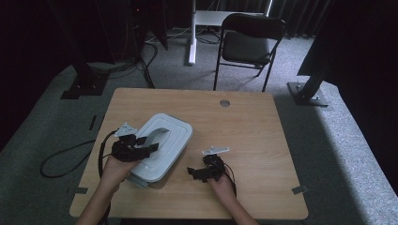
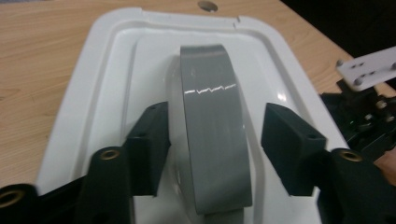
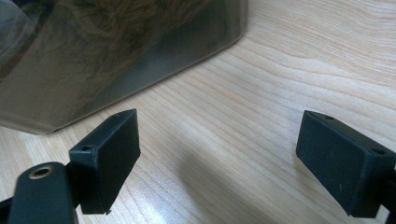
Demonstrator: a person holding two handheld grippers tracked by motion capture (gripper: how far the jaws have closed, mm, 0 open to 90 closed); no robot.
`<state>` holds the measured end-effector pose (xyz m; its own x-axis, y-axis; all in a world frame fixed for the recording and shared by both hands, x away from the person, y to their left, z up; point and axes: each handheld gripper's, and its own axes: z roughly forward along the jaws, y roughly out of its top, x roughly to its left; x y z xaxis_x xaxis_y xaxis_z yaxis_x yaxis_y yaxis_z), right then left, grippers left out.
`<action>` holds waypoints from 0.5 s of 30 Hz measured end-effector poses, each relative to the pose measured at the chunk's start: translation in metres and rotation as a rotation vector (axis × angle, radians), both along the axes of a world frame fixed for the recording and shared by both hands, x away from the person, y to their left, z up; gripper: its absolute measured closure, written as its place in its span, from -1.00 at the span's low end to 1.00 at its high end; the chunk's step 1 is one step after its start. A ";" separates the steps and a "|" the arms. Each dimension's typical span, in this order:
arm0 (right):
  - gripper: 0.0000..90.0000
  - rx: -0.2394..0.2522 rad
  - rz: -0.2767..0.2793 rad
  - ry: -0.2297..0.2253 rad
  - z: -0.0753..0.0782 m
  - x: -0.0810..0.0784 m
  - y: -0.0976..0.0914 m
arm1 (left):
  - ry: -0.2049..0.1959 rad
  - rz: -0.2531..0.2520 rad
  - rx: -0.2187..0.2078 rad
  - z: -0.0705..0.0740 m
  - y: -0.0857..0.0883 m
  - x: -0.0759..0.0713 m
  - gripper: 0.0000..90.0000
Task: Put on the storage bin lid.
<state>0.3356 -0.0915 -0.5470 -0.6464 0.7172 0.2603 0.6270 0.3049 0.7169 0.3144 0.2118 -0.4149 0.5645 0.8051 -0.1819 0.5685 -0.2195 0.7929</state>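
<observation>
Straddling the grey handle (image 2: 215,135) of the white lid (image 2: 107,93), your left gripper (image 2: 215,144) has its jaws apart, one pad on each side of the handle and neither pressing on it; that handle arches up from the middle of the lid, and the lid sits on a box (image 1: 162,145) at the left half of the wooden table (image 1: 244,126); in the high view your left gripper (image 1: 145,149) reaches over the lid from its near left edge; your right gripper (image 1: 195,172) lies low on the table, just beside the box and apart from it; its jaws stand wide with bare wood between them, and the box's translucent wall (image 3: 116,51) shows ahead at the upper left.
</observation>
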 end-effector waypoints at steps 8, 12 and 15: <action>-0.71 0.000 -0.002 -0.005 0.002 -0.001 0.000 | -0.007 0.043 -0.025 0.011 0.016 -0.001 -0.36; -0.71 0.000 -0.002 -0.009 0.002 0.000 0.000 | -0.012 0.042 -0.019 0.010 0.021 -0.001 -0.56; -0.71 -0.001 -0.005 -0.008 0.003 0.000 -0.001 | -0.015 0.062 -0.019 0.009 0.025 0.000 -0.61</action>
<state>0.3352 -0.0924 -0.5438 -0.6452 0.7205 0.2541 0.6225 0.3028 0.7217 0.3144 0.2370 -0.4063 0.5163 0.8354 -0.1888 0.5683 -0.1692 0.8052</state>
